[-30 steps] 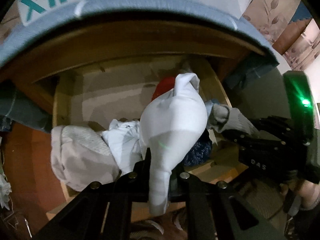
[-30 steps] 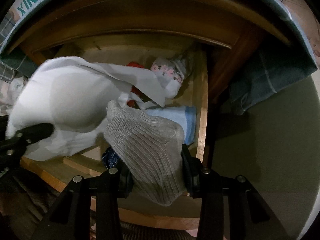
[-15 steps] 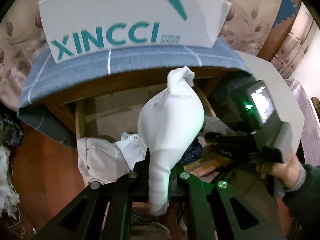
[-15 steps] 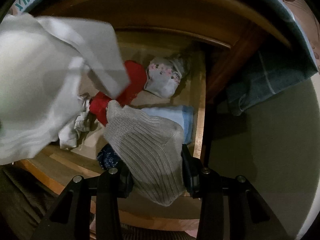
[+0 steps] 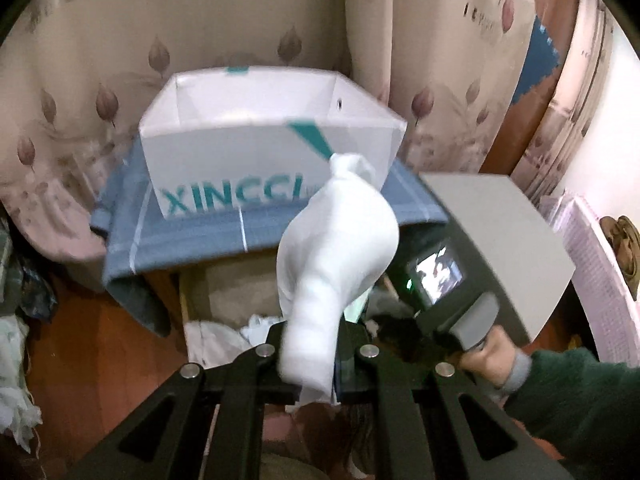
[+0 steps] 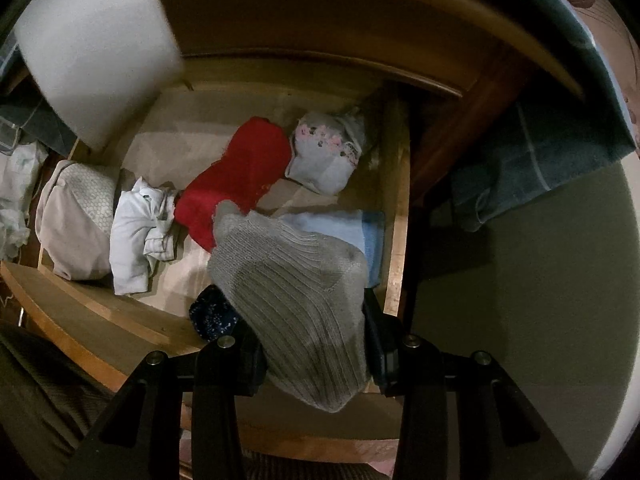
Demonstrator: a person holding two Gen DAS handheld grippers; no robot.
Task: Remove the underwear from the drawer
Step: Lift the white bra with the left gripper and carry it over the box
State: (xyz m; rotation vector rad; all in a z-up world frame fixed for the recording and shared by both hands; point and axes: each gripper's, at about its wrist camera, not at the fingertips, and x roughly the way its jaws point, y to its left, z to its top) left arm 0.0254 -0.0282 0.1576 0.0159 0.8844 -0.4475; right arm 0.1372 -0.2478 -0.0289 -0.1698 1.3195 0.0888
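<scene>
Two garments are in your claws. Your left gripper (image 5: 310,354) is clamped on a smooth white padded piece of underwear (image 5: 336,256), knotted at its far tip, held up in front of the white cardboard box lettered XINCCI (image 5: 264,160), which sits open on a blue checked cloth (image 5: 192,236). Your right gripper (image 6: 316,354) pinches a grey ribbed knit garment (image 6: 296,292) over the near right of the open wooden drawer (image 6: 396,208). Inside the drawer lie a red cloth (image 6: 236,184), a white floral-print piece (image 6: 324,160), a folded light blue cloth (image 6: 352,232), a crumpled white piece (image 6: 136,232), a beige bundle (image 6: 76,220) at the left and a dark blue patterned piece (image 6: 214,316).
</scene>
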